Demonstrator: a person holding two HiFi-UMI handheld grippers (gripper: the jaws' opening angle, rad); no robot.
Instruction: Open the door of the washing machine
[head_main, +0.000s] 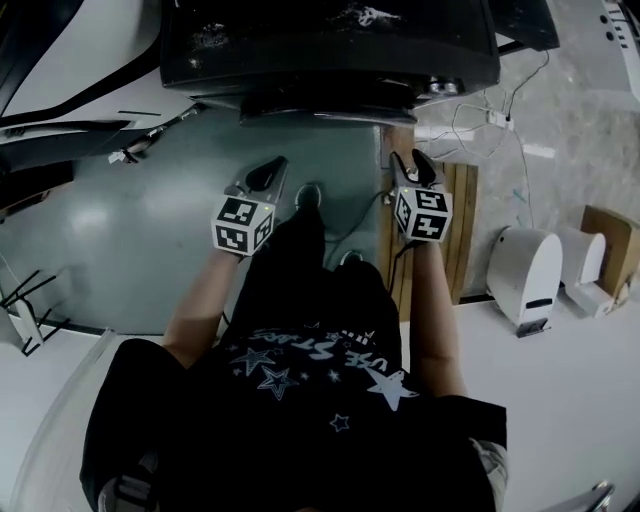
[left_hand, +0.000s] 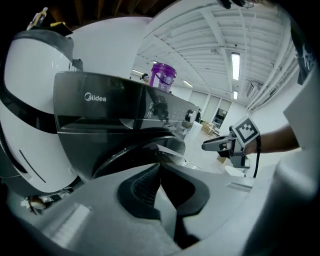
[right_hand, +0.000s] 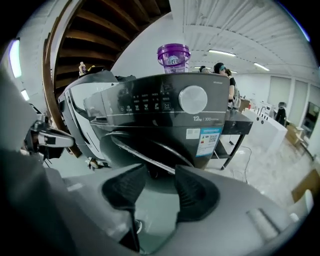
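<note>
The dark washing machine (head_main: 330, 50) stands straight ahead, its round door (head_main: 330, 105) facing me and seemingly closed against the front. Both grippers hover a short way in front of it, touching nothing. My left gripper (head_main: 268, 176) points at the door's left side with its jaws together and nothing held. My right gripper (head_main: 412, 166) points at the right side, its jaws a little apart and empty. The left gripper view has the door (left_hand: 135, 150) just beyond the closed fingertips (left_hand: 156, 172). In the right gripper view the door (right_hand: 150, 150) sits below the control knob (right_hand: 193, 99).
A purple container (right_hand: 173, 59) stands on top of the machine. A white appliance (left_hand: 25, 100) sits close on its left. To the right are a wooden pallet (head_main: 462, 230), loose cables (head_main: 490, 120), a white device (head_main: 525, 275) and a black table (right_hand: 245, 125).
</note>
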